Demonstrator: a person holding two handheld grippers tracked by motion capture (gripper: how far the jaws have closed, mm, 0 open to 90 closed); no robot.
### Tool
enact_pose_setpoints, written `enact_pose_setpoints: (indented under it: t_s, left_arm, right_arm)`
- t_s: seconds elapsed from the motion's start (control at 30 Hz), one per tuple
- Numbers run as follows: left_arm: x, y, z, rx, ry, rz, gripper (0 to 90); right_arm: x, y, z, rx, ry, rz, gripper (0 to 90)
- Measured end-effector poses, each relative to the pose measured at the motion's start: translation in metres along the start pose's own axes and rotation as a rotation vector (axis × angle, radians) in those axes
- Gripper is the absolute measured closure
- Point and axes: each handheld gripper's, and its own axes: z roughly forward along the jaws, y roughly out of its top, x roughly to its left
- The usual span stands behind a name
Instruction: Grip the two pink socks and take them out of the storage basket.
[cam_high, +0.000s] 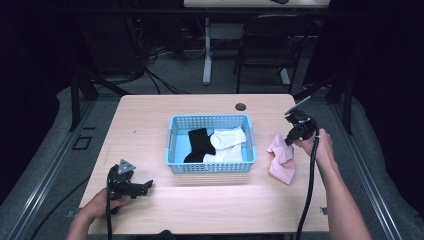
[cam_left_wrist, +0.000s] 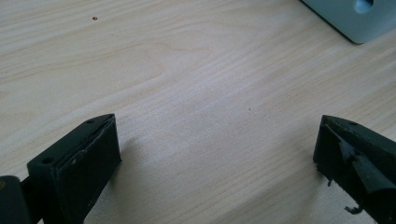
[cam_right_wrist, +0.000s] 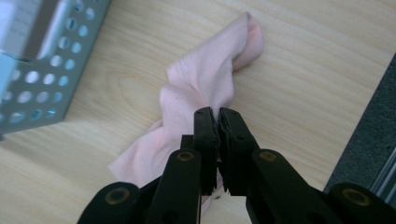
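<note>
Beside basket (cam_high: 212, 167): pink sock (cam_right_wrist: 196, 93) lengthwise, toe far.

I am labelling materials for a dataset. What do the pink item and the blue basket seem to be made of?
Pink item: soft knit fabric, matte, probably a sock; it folds and creases limply on the table.
Blue basket: most likely rigid moulded plastic, smooth with a slight sheen; its walls carry regular rows of punched holes.
</note>
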Motion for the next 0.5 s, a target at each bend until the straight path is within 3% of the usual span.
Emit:
enact_pose_setpoints:
  t_s: [0.17, 0.27, 0.33, 0.5]
  left_arm:
    - [0.0, 0.0, 0.0, 0.0, 0.0, 0.0, 0.3]
    - [0.0, 0.0, 0.0, 0.0, 0.0, 0.0, 0.3]
    - [0.0, 0.0, 0.0, 0.0, 0.0, 0.0, 0.3]
    - [0.0, 0.0, 0.0, 0.0, 0.0, 0.0, 0.3]
  right_arm:
    - [0.001, -0.003, 0.022, 0.035, -0.012, 0.004, 85.4]
    - [0.0, -0.007, 0.029, 0.016, -0.013, 0.023, 79.8]
    - [-0.002, -0.009, 0.025, 0.021, -0.012, 0.01, 66.5]
    - [-0.004, -0.021, 0.005, -0.051, 0.009, 0.024, 34.4]
